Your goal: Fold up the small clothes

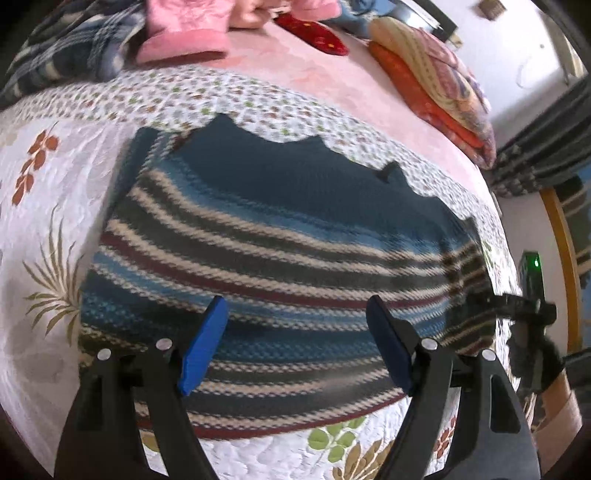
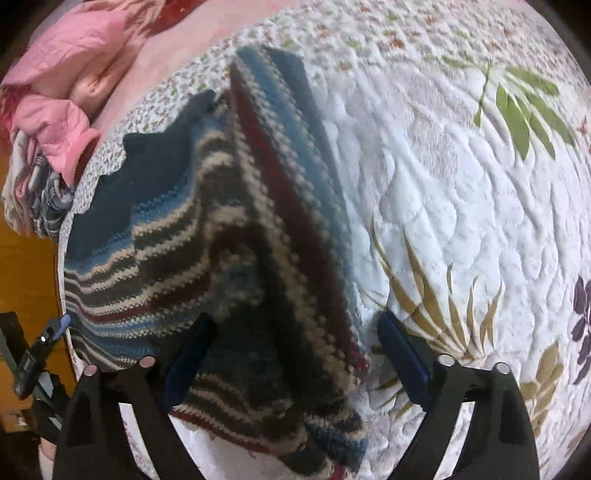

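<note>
Where the white floral quilt (image 1: 55, 177) covers the bed, a striped knitted sweater (image 1: 280, 236) lies spread on it, dark teal at the far part, banded in cream, maroon and blue nearer the cameras. Left gripper (image 1: 295, 343): tongs spread wide, blue pads hovering over the sweater's near hem, nothing between them. Right gripper (image 2: 295, 354): tongs likewise spread apart, straddling a raised, bunched fold of the sweater; whether either pad touches the knit cannot be told through the blur. Beyond the sweater: a pink sheet (image 1: 306, 66); a pink garment (image 1: 184, 33) and a blue plaid cloth (image 1: 70, 44) heaped at the far left; a small red patterned piece (image 1: 314, 33); a stack of orange and striped bedding (image 1: 436, 88) at the far right. At the bed's right edge, in the left wrist view, the other gripper and a dark-gloved hand (image 1: 535, 358) show. Nothing lies on the sweater.
</note>
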Tool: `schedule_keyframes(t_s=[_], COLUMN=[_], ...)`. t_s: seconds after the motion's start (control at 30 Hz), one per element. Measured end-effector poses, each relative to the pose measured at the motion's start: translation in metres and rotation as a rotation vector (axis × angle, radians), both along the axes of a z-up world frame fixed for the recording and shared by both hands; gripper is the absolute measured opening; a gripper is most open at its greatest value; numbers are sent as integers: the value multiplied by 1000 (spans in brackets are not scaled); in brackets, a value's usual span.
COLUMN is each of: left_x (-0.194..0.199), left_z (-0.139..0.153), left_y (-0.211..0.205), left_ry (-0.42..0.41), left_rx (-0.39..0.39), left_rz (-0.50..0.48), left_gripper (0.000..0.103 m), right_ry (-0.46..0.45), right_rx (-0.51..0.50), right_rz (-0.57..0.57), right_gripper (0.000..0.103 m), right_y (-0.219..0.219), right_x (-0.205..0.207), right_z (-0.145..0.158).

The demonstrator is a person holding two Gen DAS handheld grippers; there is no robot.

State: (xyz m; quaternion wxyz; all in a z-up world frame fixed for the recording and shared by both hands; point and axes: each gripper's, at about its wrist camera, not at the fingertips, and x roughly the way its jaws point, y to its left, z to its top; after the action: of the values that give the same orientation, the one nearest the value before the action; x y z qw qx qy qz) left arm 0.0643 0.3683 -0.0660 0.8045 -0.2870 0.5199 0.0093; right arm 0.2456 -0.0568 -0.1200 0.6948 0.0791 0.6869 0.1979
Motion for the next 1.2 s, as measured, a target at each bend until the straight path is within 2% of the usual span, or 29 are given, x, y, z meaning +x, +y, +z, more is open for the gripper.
schedule_keyframes(t_s=[0.03,0.07,0.1,0.13,0.2,0.3,0.33,0.47,0.6,0.7,0.77,0.83,0.87,0.93,0.97,1.1,1.2], left_x=[-1,-2,-3,-4,-6,-9,-9,-10,-11,-11,-11,-11,-12,-12,-12,-12,-9], left_z=[-1,-3,-4,-6,-7,-6,-4,-1,1,1,0,-1,-1,-1,-1,0,-1], left_y=[2,5,8,10,15,21,23,28,30,34,37,39,40,39,38,35,28], left_ry=[4,9,14,17,24,21,17,9,2,1,2,3,4,2,1,-12,-24], left_rx=[-1,0,1,2,4,5,5,-7,-6,-15,-29,-41,-44,-45,-44,-89,-177], left_rz=[9,17,25,30,42,59,65,85,84,99,113,123,126,122,120,113,113], left_gripper=[77,77,77,77,77,77,77,77,77,77,77,77,77,77,77,77,77], right_ry=[-6,-3,0,-6,-38,-92,-124,-184,-211,-232,-252,-240,-223,-209,-203,-178,-152], right_rx=[25,56,76,90,89,151,172,199,187,110,18,-12,-5,31,48,138,233], right_rz=[3,-2,-6,9,61,137,178,290,420,502,557,575,582,581,582,549,461], right_gripper=[64,56,41,37,34,33,33,33,33,33,35,53,58,77,82,82,82], right_y=[1,3,3,7,18,35,48,95,149,187,209,222,226,233,234,233,216], right_x=[1,1,0,-2,-4,-10,-14,-31,-58,-80,-96,-104,-106,-112,-113,-106,-90], right_z=[4,7,10,14,26,54,70,102,112,107,92,77,70,62,61,75,90])
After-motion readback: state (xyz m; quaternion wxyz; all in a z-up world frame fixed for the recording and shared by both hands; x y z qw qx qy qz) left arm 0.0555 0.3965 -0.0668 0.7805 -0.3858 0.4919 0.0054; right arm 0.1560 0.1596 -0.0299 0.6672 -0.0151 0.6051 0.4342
